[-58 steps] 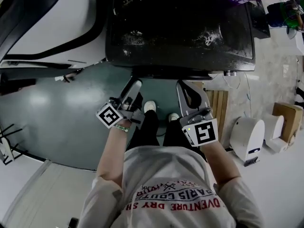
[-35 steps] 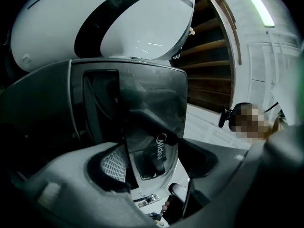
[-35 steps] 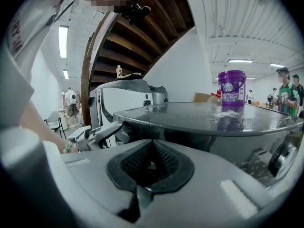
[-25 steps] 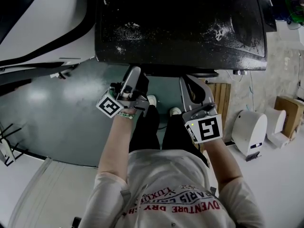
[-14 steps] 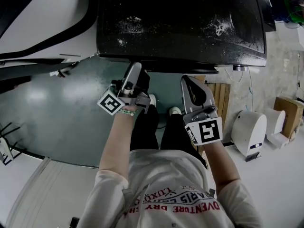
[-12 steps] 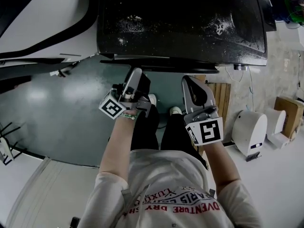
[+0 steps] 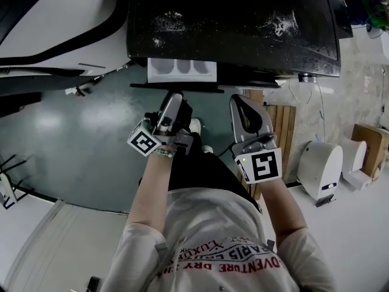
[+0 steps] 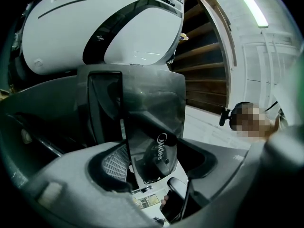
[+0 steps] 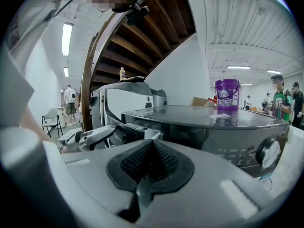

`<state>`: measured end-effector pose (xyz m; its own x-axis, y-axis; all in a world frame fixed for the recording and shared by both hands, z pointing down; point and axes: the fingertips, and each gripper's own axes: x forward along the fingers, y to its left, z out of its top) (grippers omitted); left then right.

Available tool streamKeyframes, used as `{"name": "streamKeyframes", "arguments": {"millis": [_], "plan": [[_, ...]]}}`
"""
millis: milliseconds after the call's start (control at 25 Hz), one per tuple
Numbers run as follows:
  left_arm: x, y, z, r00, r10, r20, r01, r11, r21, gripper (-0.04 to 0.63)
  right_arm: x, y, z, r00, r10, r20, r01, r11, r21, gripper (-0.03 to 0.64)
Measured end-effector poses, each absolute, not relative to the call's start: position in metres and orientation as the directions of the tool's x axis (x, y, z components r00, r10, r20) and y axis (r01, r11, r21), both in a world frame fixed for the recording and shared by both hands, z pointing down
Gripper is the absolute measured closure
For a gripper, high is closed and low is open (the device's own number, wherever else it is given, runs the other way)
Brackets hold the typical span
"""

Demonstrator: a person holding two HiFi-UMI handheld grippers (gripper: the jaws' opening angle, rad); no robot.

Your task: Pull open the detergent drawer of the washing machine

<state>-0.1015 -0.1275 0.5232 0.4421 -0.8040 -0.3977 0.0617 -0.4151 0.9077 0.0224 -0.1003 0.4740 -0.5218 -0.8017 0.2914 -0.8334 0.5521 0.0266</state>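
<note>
The washing machine (image 7: 243,23) has a dark glossy top and fills the upper head view. Its detergent drawer (image 7: 182,69) stands pulled out, showing white compartments behind a dark front panel (image 7: 176,87). My left gripper (image 7: 174,97) reaches up to that panel. In the left gripper view the glossy panel with its logo (image 8: 159,127) sits between the jaws of the left gripper (image 8: 159,163), which is shut on it. My right gripper (image 7: 243,102) hangs beside it, below the machine's front edge. The right gripper (image 9: 149,167) is shut with nothing between its pads. The drawer (image 9: 137,127) also shows there.
A white machine (image 7: 55,29) stands to the left. A purple bucket (image 9: 228,94) sits on the washer top, and a round knob (image 9: 268,153) is on its front. Wooden slats (image 7: 282,132), a white appliance (image 7: 319,169) and a cardboard box (image 7: 368,148) lie to the right. People stand far back.
The drawer has slid out from the machine front, baring its white compartments. My left gripper has drawn back toward the body with the panel. The right gripper has barely moved.
</note>
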Motion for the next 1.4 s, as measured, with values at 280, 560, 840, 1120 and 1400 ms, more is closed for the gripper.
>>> {"name": "streamKeyframes", "arguments": {"millis": [280, 560, 840, 1120, 1400], "plan": [[-0.103, -0.101, 0.523, 0.454, -0.796, -0.401, 0.064, -0.419, 0.906, 0.293, 0.016, -0.078, 0.472, -0.541, -0.792, 0.284, -0.815, 0.577, 0.056, 0.617], [-0.103, -0.075, 0.524, 0.445, -0.803, -0.396, 0.066, -0.412, 0.909, 0.291, 0.012, -0.055, 0.48, -0.564, -0.772, 0.293, -0.801, 0.597, 0.031, 0.617], [-0.105, -0.057, 0.528, 0.458, -0.796, -0.396, 0.035, -0.429, 0.903, 0.288, 0.011, -0.041, 0.479, -0.576, -0.765, 0.289, -0.797, 0.604, 0.011, 0.617], [-0.106, -0.042, 0.528, 0.457, -0.799, -0.392, 0.041, -0.421, 0.906, 0.288, 0.014, -0.037, 0.471, -0.572, -0.774, 0.272, -0.804, 0.595, 0.001, 0.618], [-0.11, -0.038, 0.53, 0.407, -0.837, -0.366, 0.067, -0.372, 0.926, 0.296, 0.021, -0.026, 0.467, -0.561, -0.782, 0.272, -0.813, 0.582, -0.007, 0.617]]}}
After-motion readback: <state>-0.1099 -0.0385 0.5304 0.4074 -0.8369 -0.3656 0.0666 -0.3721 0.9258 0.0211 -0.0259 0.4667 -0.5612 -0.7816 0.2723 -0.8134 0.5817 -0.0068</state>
